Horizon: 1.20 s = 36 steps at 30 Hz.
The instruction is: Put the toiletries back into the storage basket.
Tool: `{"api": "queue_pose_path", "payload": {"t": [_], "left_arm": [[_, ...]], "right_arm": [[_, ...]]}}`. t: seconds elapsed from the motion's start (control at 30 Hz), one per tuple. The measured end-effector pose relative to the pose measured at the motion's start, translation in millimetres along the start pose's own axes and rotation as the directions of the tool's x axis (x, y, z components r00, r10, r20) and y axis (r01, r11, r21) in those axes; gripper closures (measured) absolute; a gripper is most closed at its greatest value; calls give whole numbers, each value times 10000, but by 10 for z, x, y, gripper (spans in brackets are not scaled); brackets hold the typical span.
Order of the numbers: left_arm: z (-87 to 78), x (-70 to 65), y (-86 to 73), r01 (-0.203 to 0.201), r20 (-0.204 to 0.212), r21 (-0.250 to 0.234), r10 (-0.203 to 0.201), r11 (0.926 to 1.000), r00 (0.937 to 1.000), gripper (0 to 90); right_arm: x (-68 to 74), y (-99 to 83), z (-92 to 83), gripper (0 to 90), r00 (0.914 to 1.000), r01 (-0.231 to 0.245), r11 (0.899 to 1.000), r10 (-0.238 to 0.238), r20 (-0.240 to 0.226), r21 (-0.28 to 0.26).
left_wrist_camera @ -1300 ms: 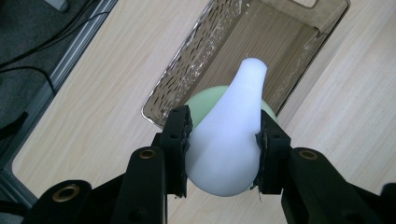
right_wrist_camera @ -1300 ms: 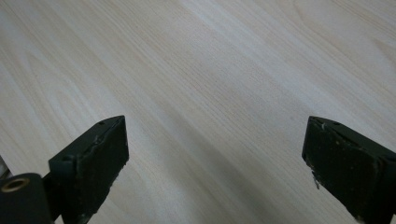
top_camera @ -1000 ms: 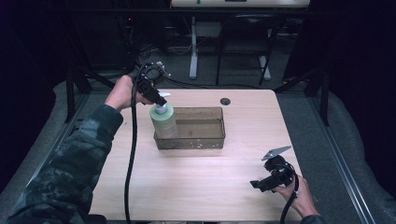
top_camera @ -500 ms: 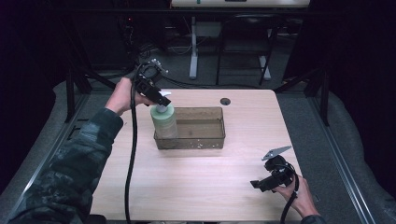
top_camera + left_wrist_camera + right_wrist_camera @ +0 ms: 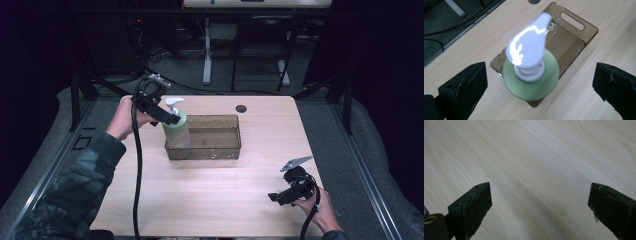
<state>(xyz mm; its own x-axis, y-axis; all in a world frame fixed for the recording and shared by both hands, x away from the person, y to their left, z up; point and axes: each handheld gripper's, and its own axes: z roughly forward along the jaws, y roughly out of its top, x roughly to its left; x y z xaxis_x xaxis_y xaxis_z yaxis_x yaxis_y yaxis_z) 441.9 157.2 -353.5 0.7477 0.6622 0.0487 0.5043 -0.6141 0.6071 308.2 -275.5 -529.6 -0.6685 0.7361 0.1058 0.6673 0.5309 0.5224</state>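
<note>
left claw (image 5: 172,120) just opened, let go of bottle (image 5: 176,131) | bottle stands in bin (image 5: 220,150) corner | risk: claw bumps pump, bottle tips

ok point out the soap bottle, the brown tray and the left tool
soap bottle (image 5: 530,75), left gripper view, on its green shoulder by the pump neck
brown tray (image 5: 212,152), high view, on its near wall
left tool (image 5: 167,119), high view, between its open tips beside the bottle
</note>
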Motion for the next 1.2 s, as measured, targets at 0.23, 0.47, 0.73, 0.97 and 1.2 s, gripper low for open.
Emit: {"api": "queue_pose_path", "payload": {"t": [0.23,0.47,0.73,0.97,1.2], "left_arm": [[91,-79,-286,228,148,-137,-226,9996,9996,0],[246,-37,-586,644,182,-19,-644,9979,9978,0],[366,-30,-834,1034,301,-23,-1033,9946,9942,0],[481,-61,-1077,1360,735,-143,-1346,9906,9882,0],[556,-112,-1183,1368,628,15,-1366,9906,9886,0]], "right_arm": [[-2,1,-1,25,10000,-74,10000,74,52,-31],[-3,2,10,25,10000,9,10000,-9,62,41],[-3,-1,5,18,9998,-19,10000,18,179,30],[-21,1,-2,12,9995,-4,10000,6,310,-50],[-36,1,-3,14,9995,-19,10000,22,300,-87]]}}
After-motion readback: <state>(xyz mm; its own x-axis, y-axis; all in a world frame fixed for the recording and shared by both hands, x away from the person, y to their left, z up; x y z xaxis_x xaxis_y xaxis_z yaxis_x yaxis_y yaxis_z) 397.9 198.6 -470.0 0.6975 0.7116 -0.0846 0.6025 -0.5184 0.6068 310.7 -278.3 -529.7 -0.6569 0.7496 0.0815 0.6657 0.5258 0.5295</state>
